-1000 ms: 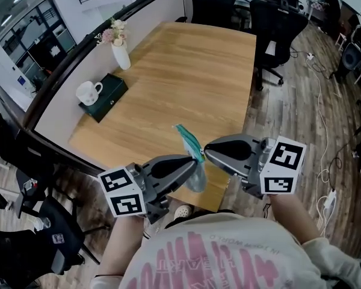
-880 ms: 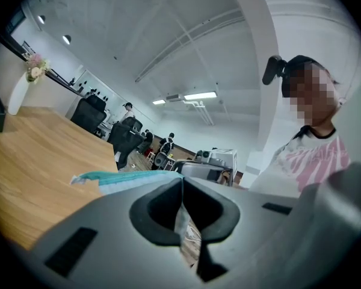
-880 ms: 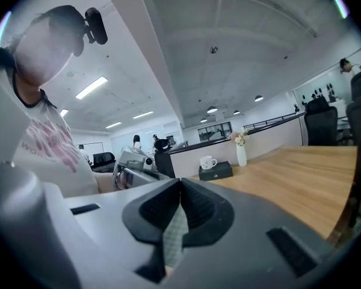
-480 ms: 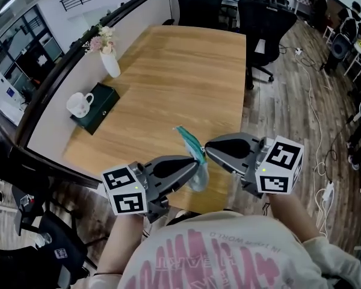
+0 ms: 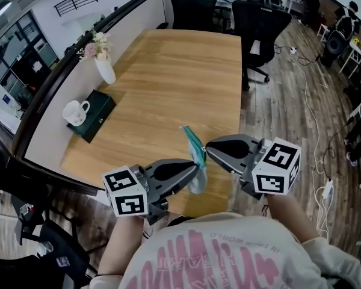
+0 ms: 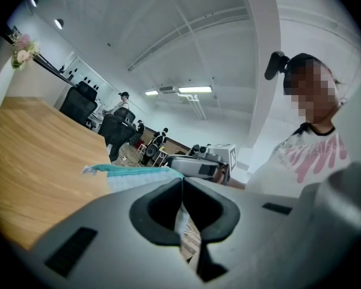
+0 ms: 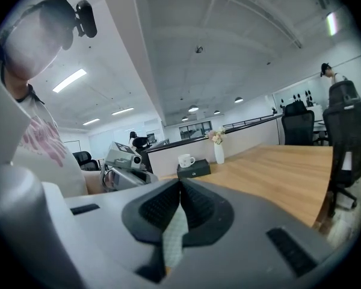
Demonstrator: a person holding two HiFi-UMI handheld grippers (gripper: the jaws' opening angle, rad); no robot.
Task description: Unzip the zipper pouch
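Observation:
The zipper pouch (image 5: pixel 194 156), translucent with a teal zip edge, hangs in the air above the near edge of the wooden table (image 5: pixel 168 71). My left gripper (image 5: pixel 195 169) comes in from the lower left and is shut on the pouch's lower part. My right gripper (image 5: pixel 208 151) comes in from the right, shut on the pouch close to its teal top edge. In the left gripper view the teal edge of the pouch (image 6: pixel 138 173) runs leftward from the shut left gripper (image 6: pixel 182 184). In the right gripper view a strip of the pouch (image 7: pixel 175 233) is pinched in the right gripper (image 7: pixel 180 185).
A white vase with flowers (image 5: pixel 102 66) stands at the table's left side. A white mug (image 5: pixel 74 111) sits on a dark green box (image 5: pixel 97 114) nearer the front left. Black office chairs (image 5: pixel 259 17) stand beyond the far end. Cables lie on the floor at the right.
Both grippers, with the pouch still pinched between them, have drifted a little lower in the head view. The table's objects have shifted left as the head camera moved.

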